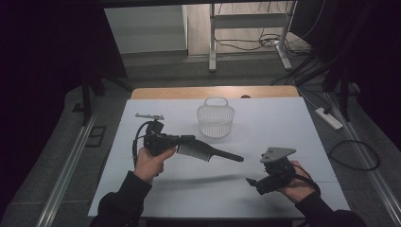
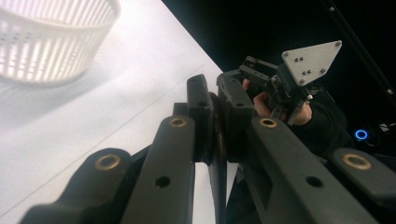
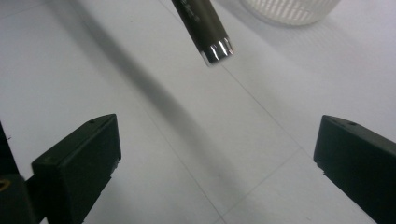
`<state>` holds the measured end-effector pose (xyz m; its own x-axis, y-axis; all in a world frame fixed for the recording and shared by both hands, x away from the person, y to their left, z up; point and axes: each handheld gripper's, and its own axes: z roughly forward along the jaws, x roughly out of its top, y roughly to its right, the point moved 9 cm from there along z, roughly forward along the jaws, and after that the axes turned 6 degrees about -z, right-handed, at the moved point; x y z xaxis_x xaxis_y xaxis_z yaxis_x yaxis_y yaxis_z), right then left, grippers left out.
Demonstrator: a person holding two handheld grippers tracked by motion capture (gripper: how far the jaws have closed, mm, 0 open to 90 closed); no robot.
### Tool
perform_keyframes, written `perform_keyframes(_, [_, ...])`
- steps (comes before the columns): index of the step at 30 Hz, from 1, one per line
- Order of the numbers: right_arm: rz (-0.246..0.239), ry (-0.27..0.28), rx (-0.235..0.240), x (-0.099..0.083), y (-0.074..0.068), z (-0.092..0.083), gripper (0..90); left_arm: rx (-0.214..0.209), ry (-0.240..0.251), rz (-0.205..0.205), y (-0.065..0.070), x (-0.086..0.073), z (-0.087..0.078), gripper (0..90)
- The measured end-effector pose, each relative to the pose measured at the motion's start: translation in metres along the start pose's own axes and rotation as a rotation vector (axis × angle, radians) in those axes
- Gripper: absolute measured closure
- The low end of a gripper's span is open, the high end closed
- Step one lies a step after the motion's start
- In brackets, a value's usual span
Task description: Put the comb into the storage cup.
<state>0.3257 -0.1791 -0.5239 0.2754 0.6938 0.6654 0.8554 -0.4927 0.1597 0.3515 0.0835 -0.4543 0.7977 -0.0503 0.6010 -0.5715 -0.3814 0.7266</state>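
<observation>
White table [image 1: 283,123], basket [image 1: 215,119] far centre. Left gripper [image 1: 182,140] clamps the brush [image 1: 203,152] by its head, raised, handle pointing right. Right gripper [image 1: 249,182] gapes empty nearby. Judged light, rigid; smooth handle may slip.

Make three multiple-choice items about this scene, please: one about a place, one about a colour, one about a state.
1. Where does the basket stand?
A. at the far middle of the table
B. on the floor
C. in a hand

2. What colour is the basket?
A. red
B. white
C. black

3. How is the right gripper?
A. shut on the brush
B. shut on the basket
C. open, holding nothing

Key: 1 A, it stands on the table beyond both hands. 2 B, its slatted wall is white. 3 C, its jaws stand wide apart, while the left gripper holds the brush.
</observation>
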Motion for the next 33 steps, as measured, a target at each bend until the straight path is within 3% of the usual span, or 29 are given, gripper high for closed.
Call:
perform_keyframes(7, [0.056,-0.012,-0.023,-0.011,0.009,-0.006,0.0,0.027,0.015,0.001,-0.006,0.005,-0.011,83.6])
perform_keyframes(13, [0.071,-0.031,-0.048,-0.021,0.012,-0.011,0.0,0.032,0.022,-0.003,-0.007,0.011,-0.017,83.6])
perform_keyframes(25, [0.12,-0.043,-0.077,-0.038,0.019,-0.021,0.0,0.081,0.031,-0.004,-0.014,0.023,-0.027,83.6])
perform_keyframes(33, [0.172,-0.057,-0.097,-0.049,0.023,-0.028,0.0,0.098,0.047,-0.016,-0.019,0.033,-0.037,83.6])
